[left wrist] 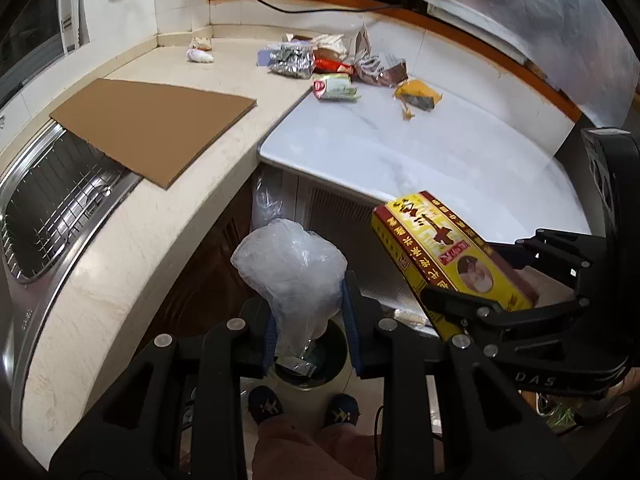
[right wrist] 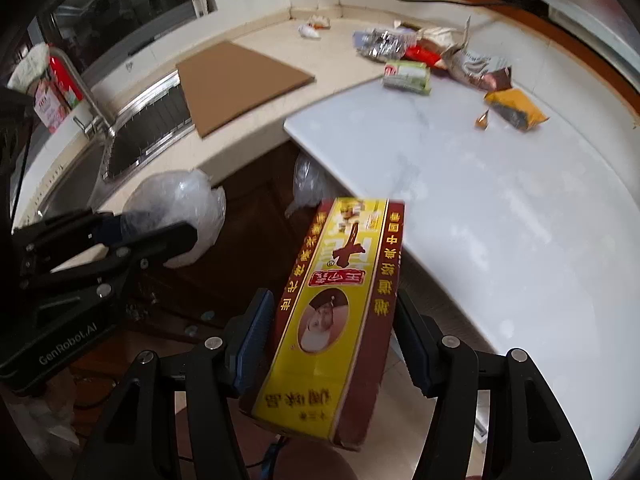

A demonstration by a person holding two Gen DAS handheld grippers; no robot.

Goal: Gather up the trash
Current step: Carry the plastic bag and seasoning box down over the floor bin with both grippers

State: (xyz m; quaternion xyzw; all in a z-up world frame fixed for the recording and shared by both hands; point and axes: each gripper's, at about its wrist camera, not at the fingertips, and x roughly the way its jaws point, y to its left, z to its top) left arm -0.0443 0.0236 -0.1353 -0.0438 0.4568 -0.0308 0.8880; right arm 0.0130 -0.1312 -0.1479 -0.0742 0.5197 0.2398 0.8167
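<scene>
The left gripper (left wrist: 308,336) pinched a crumpled clear plastic bag (left wrist: 290,268) right above the bin (left wrist: 320,372); the right gripper (right wrist: 332,344) clamped a yellow box (right wrist: 340,300) beside it. The long box, held askew, might miss the small bin mouth; more wrappers (left wrist: 332,64) lay on the counter (left wrist: 400,148)

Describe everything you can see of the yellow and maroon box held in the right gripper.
The yellow and maroon box is a long, flat carton, apparently cardboard, printed with red characters and an oval portrait. It is clamped across its width by the right gripper, tilted, held in the air beside the white counter's edge, touching nothing else.
</scene>
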